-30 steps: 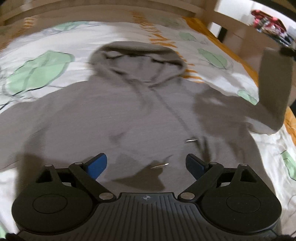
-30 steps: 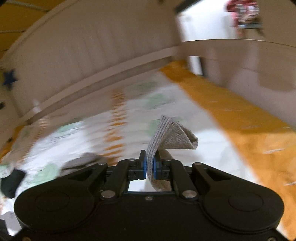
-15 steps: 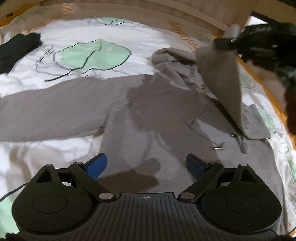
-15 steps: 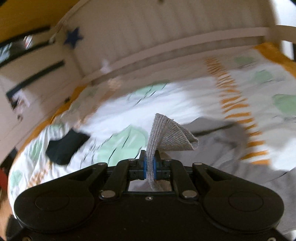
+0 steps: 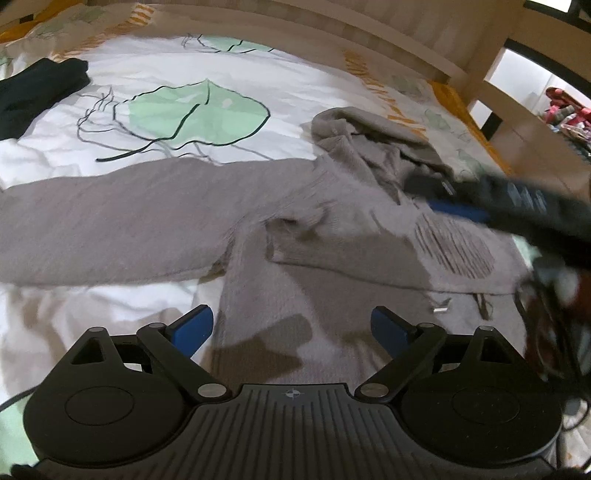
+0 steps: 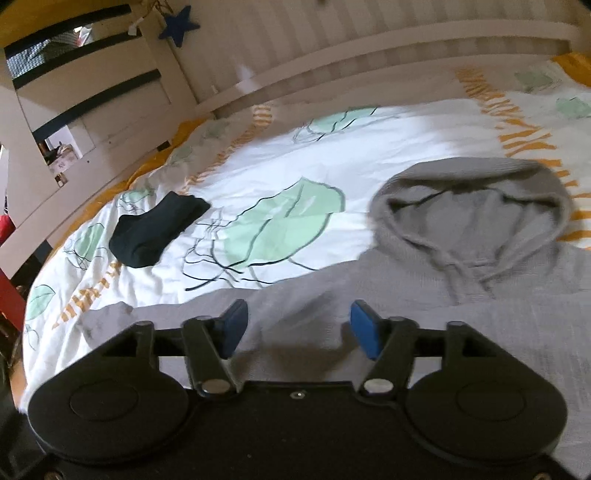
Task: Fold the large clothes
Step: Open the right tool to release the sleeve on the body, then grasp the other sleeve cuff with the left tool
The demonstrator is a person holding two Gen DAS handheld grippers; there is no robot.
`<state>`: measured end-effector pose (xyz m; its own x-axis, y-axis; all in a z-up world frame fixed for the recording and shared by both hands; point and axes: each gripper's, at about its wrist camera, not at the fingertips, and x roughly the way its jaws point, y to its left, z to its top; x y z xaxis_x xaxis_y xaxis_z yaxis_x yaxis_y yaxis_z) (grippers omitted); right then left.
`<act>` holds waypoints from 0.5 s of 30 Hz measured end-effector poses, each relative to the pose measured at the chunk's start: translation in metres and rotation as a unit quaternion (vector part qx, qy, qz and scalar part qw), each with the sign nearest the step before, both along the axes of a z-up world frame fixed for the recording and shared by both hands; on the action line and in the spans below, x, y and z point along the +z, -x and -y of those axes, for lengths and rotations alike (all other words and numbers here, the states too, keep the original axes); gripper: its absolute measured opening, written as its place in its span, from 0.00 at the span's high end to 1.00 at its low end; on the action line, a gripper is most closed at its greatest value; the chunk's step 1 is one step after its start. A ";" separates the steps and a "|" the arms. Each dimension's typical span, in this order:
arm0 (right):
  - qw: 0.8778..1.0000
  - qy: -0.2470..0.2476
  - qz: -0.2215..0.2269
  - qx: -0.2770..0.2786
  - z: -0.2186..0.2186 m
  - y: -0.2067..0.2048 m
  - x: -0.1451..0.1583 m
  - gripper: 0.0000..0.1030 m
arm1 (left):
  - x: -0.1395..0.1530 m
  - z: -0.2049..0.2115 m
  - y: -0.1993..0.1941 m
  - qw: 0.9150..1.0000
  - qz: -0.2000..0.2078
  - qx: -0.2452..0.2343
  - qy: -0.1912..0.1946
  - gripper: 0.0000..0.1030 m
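A grey hoodie [image 5: 314,229] lies face up on the bed, spread over a white cover [image 5: 229,74] printed with green leaves and orange stripes. Its hood [image 6: 472,199] points toward the headboard side, where a pale slatted rail [image 6: 369,40] runs along the far edge of the bed. One sleeve [image 5: 110,218] stretches straight out toward the side of the bed where a dark folded garment [image 6: 155,229] lies well apart from the hoodie. The other sleeve [image 5: 424,251] is folded across the chest, its ribbed cuff end lying on the body below the hood. A drawstring [image 6: 450,258] hangs from the hood's neck, and a metal cord tip [image 5: 441,307] shows on the chest just below the folded sleeve.

The right tongs [image 6: 297,326] have just been opening; they stand spread, with nothing between their blue pads [image 6: 364,326], low over the chest of the hoodie. In the left wrist view the same tool shows as a dark blur over the folded sleeve, near the hood. The left tongs [image 5: 291,328] are also spread wide and empty, poised over the lower part of the hoodie's body nearer the foot of the bed, their blue pads [image 5: 194,326] clear of the cloth.

A blue star [image 6: 179,26] hangs on the pale frame beyond the bed's far corner.
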<state>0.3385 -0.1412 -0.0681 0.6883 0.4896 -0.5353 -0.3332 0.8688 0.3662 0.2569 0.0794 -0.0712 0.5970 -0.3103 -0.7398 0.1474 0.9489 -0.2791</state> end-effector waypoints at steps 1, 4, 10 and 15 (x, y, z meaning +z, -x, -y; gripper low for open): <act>1.000 0.006 0.000 -0.004 0.007 0.004 0.000 0.35 | 0.000 0.002 -0.003 1.000 0.002 0.000 0.002 0.10; 0.999 0.031 0.005 -0.018 0.034 0.022 -0.006 0.35 | 0.000 0.010 -0.012 1.000 0.006 -0.002 0.008 0.10; 0.995 0.088 0.000 -0.041 0.074 0.059 -0.025 0.35 | -0.009 0.026 -0.037 1.000 0.003 0.002 0.011 0.11; 0.992 0.114 -0.002 -0.061 0.095 0.079 -0.042 0.35 | -0.020 0.031 -0.048 0.999 -0.020 0.016 0.040 0.11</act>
